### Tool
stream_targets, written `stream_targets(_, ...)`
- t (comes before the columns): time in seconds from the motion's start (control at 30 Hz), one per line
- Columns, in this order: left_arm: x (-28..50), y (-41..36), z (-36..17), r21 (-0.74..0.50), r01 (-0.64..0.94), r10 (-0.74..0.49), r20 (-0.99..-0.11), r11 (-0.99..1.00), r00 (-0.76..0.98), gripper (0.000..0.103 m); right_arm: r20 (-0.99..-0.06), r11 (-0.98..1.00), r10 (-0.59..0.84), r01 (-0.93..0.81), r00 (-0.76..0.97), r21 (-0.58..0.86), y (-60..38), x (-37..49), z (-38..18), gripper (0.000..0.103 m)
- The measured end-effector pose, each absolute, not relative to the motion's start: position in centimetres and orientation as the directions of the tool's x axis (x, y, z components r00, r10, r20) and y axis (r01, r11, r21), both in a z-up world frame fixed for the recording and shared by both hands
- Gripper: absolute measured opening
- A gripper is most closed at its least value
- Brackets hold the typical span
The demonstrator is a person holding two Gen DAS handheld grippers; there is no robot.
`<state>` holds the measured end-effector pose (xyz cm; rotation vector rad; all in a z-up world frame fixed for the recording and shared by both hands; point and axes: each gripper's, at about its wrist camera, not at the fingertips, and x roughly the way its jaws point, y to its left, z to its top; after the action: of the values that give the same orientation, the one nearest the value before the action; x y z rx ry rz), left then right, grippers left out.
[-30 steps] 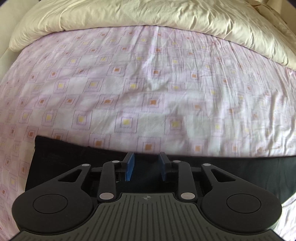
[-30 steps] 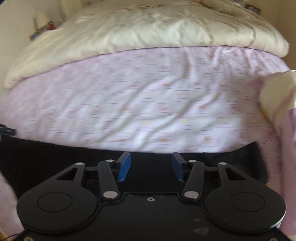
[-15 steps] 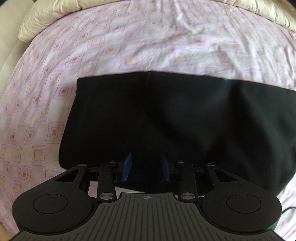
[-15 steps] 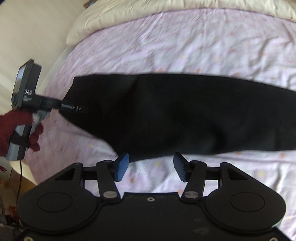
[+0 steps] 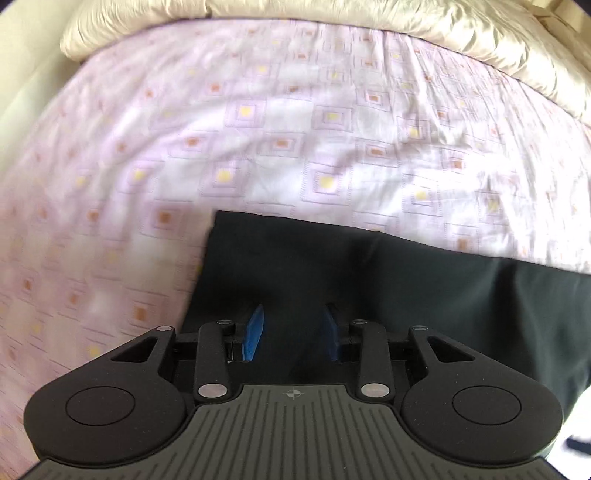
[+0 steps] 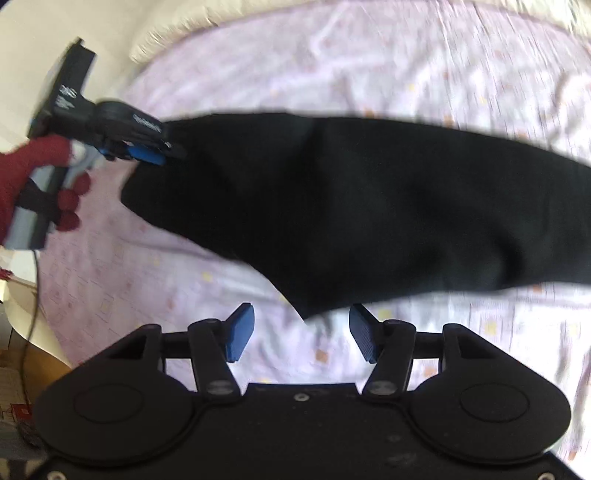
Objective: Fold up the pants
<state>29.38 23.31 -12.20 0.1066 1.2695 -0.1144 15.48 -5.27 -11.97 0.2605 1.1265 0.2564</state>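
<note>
The black pants (image 6: 369,206) lie stretched across the bed, folded lengthwise into a long strip. In the left wrist view the pants (image 5: 369,288) fill the lower middle. My left gripper (image 5: 291,332) is open, its blue pads over the pants' left end. It also shows in the right wrist view (image 6: 147,151), at the pants' far left corner, held by a hand in a red glove (image 6: 33,177). My right gripper (image 6: 301,332) is open and empty, just off the pants' near corner over the sheet.
The bed has a pink sheet with small squares (image 5: 258,147). A cream duvet (image 5: 332,14) is bunched along the far side. The bed's left edge, a cable and floor clutter show in the right wrist view (image 6: 22,350).
Both grippers pulled back and tilted down, bringing the pants into view. The left gripper then moved toward the pants' left end. Both stayed open.
</note>
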Motion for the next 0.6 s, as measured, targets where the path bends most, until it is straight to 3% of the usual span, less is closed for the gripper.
stream_targets(0.13,28.2,25.1,-14.9,0.014,0.176,-0.02,-0.981,0.984,0.193,0.034,-0.825,0.937,0.336,-0.073,0.454,0.341,-4.7,18.9,-10.7,0.061)
stream_targets(0.23,25.9,25.7,-14.7,0.034,0.236,-0.024,-0.971,0.971,0.24,0.034,-0.81,0.939,0.328,-0.074,0.486,0.336,-4.5,22.0,-10.4,0.061)
stream_targets(0.5,25.2,26.4,-13.9,-0.002,0.215,-0.05,-0.975,0.977,0.216,0.034,-0.837,0.951,0.306,-0.114,0.454,0.286,-2.0,29.6,-12.5,0.043)
stream_targets(0.6,25.5,26.0,-12.7,-0.009,0.222,-0.065,-0.968,0.975,0.242,0.034,-0.858,0.954,0.3,-0.128,0.417,0.271,-0.6,31.7,-14.0,0.041)
